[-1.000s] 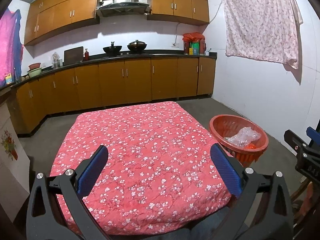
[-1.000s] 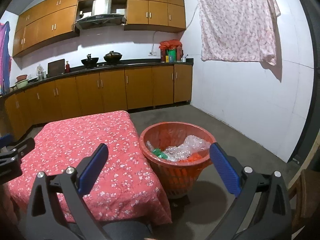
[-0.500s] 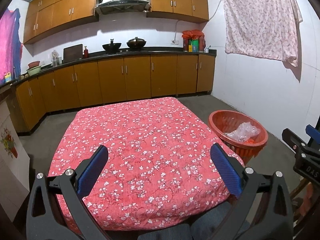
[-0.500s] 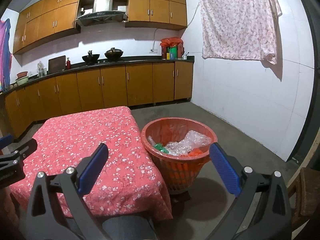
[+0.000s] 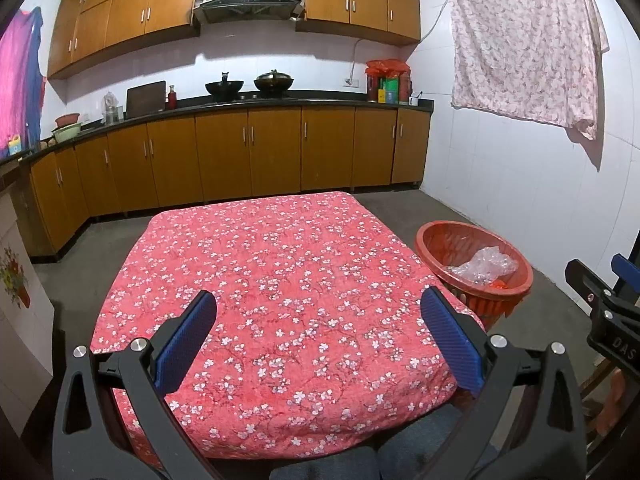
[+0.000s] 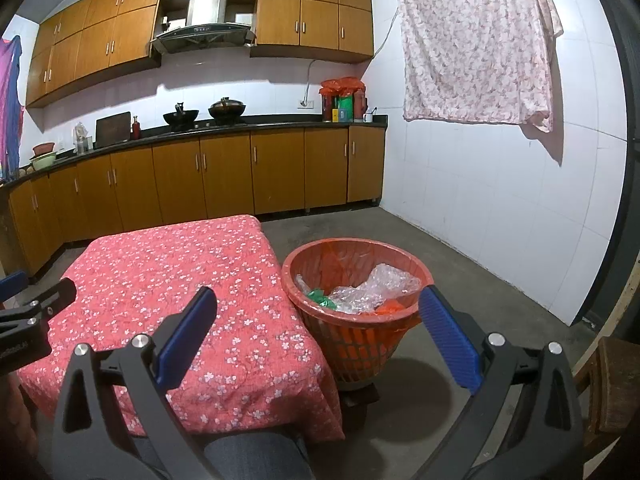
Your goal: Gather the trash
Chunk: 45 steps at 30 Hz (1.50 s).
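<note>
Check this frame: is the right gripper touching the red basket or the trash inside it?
Apart. In the right wrist view the right gripper is open and empty, short of the red basket; the plastic wrap lies untouched inside it.

The surface [image 5: 280, 264] under its red flowered cloth gives open room across its whole top. Just beside its right edge stands the basket [image 6: 400, 332], its mouth open from above, though bags [image 6: 372, 288] fill it near the rim. Bare floor [image 6: 460, 264] runs between basket and white wall [image 6: 500, 200]. A chair [image 6: 608, 380] crowds the right.
</note>
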Available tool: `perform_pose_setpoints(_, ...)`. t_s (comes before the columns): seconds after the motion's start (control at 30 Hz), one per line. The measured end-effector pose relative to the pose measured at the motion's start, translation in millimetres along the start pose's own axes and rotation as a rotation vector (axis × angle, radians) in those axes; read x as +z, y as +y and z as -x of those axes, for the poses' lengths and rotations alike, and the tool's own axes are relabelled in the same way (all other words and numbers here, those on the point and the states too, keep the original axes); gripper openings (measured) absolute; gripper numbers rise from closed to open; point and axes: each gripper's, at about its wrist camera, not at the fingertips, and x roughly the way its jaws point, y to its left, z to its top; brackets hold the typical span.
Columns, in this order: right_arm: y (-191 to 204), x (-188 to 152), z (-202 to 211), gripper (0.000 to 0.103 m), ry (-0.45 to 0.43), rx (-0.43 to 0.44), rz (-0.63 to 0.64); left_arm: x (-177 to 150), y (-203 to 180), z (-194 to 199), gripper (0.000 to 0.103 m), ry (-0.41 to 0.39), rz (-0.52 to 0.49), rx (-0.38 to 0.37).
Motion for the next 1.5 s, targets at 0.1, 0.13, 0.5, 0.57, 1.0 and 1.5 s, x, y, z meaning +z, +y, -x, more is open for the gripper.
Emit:
perform_pose_setpoints(0.1,-0.4,0.5,0.1,0.099,-0.001,0.001,-0.002,0.2,-0.3,0.2,0.101,0.0,0.0,0.0)
perform_pose_setpoints(0.13,0.1,0.5,0.2,0.099,0.0,0.002,-0.002,0.0,-0.5,0.1,0.101,0.0,0.001,0.0)
perform_pose_setpoints(0.5,-0.2,2.6,1.5,0.099,-0.003,0.002,-0.002,1.9,-2.3,1.9,0.101,-0.005,0.0,-0.007)
perform_pose_setpoints(0.57,-0.2,2.7,1.3,0.099,-0.003,0.001,-0.002,2.0,-2.5,2.4,0.101,-0.006,0.001,-0.007)
perform_pose_setpoints(1.0,0.1,3.6,2.3,0.099,-0.003,0.001,-0.003,2.3,-3.9,3.1,0.101,-0.005,0.002,-0.008)
perform_pose_setpoints(1.5,0.3,3.8,2.9,0.099,-0.003,0.002,-0.005,2.1,-4.8,3.7,0.101,-0.006,0.001,-0.008)
